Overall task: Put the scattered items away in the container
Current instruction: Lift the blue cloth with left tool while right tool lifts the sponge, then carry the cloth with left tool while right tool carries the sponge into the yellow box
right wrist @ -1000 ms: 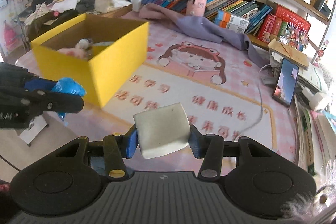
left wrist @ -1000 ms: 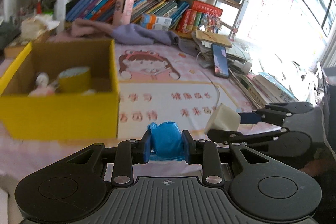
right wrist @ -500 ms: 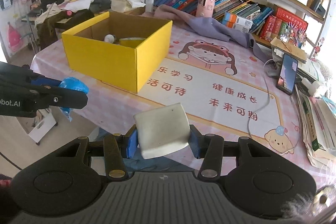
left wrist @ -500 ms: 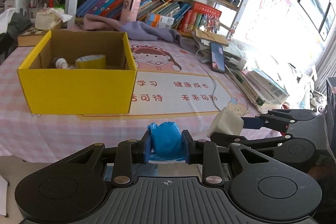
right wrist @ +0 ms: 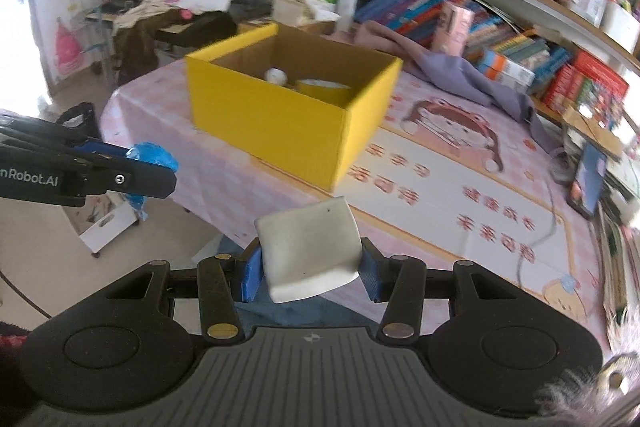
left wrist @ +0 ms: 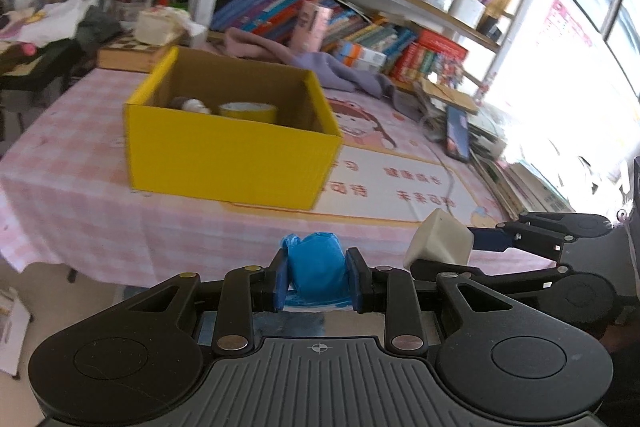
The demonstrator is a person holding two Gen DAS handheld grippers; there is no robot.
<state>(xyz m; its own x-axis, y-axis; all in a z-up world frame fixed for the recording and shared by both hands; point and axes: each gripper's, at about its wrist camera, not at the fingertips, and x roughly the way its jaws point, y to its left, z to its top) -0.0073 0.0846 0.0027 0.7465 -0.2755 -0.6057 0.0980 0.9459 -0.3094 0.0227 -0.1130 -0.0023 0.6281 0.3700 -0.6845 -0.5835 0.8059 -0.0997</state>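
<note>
A yellow cardboard box [left wrist: 228, 163] stands on the pink checked tablecloth, also in the right wrist view [right wrist: 280, 131]. Inside lie a yellow tape roll [left wrist: 248, 110] and a small white item [left wrist: 192, 105]. My left gripper [left wrist: 318, 277] is shut on a crumpled blue bag [left wrist: 318, 265] and hangs off the table's near edge. My right gripper [right wrist: 310, 267] is shut on an off-white block [right wrist: 308, 251], also off the near edge, to the right of the left gripper. The block also shows in the left wrist view [left wrist: 438, 243].
A black phone [left wrist: 456, 139] and a white cable [right wrist: 540, 227] lie at the table's right. A purple cloth [left wrist: 320, 71] lies behind the box. Bookshelves [left wrist: 360, 7] stand at the back. Books are stacked at the right edge [left wrist: 520, 183].
Both grippers have drawn back and risen from the table with their loads. The box now sits farther away and I see into it from higher up.
</note>
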